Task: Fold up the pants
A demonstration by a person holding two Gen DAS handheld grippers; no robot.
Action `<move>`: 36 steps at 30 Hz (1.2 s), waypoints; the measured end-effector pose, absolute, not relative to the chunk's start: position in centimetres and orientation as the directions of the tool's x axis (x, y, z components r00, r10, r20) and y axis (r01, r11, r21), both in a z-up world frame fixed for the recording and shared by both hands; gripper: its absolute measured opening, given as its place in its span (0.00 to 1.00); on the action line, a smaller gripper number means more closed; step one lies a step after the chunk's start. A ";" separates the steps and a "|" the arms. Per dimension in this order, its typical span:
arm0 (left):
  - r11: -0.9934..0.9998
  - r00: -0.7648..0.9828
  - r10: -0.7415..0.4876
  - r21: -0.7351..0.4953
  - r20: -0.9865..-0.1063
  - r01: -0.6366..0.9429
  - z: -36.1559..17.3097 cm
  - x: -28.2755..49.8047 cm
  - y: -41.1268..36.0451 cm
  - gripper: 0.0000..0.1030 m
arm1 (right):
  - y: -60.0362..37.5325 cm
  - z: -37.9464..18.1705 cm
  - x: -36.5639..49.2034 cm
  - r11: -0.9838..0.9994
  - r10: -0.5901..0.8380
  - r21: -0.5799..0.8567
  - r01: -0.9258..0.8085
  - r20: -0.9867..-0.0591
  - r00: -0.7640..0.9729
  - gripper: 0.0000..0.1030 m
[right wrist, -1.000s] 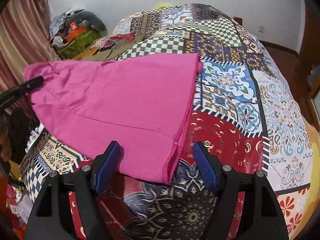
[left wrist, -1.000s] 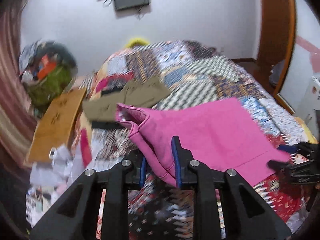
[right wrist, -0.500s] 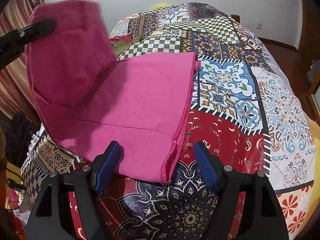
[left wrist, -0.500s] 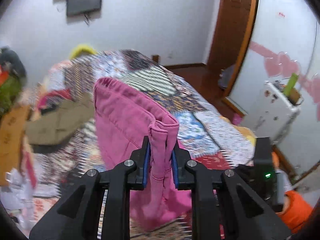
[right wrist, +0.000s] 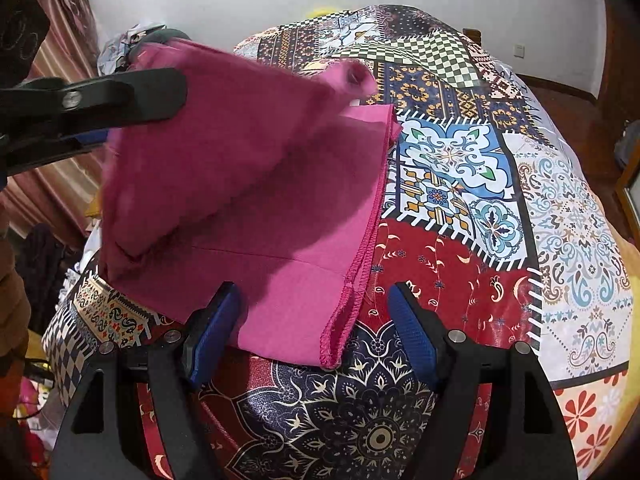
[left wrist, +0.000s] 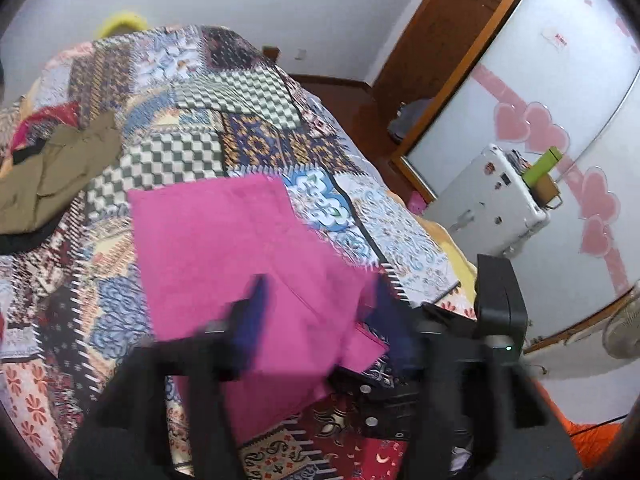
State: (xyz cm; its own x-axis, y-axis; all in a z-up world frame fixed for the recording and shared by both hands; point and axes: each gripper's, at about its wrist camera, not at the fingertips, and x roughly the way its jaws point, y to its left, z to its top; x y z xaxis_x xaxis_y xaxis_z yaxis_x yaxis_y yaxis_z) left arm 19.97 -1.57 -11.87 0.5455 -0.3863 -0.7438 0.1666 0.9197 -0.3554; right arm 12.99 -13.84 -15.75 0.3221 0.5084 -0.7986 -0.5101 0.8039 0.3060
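Pink pants on patchwork bedspread, near its front edge; upper layer raised in a loose hump over the flat lower layer, hem edge to the right. L gripper: jaws opening, blurred, spread over the pink cloth w/o pinching it. R gripper: jaws spread wide, hem corner betw. pads, not pressed. Olive garment further back on bed.

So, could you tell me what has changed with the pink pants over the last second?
The left gripper carried the waistband end of the pink pants up and over the lower half, and its jaws are now opening, releasing the cloth. The right gripper stayed open and still over the hem; the patchwork bedspread is unchanged.
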 end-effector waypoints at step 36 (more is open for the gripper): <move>0.985 0.382 0.171 0.157 -0.908 -0.068 -22.9 32.0 9.1 0.91 | -15.5 -15.8 14.0 0.837 0.474 0.294 -0.461 -0.810 0.345 0.72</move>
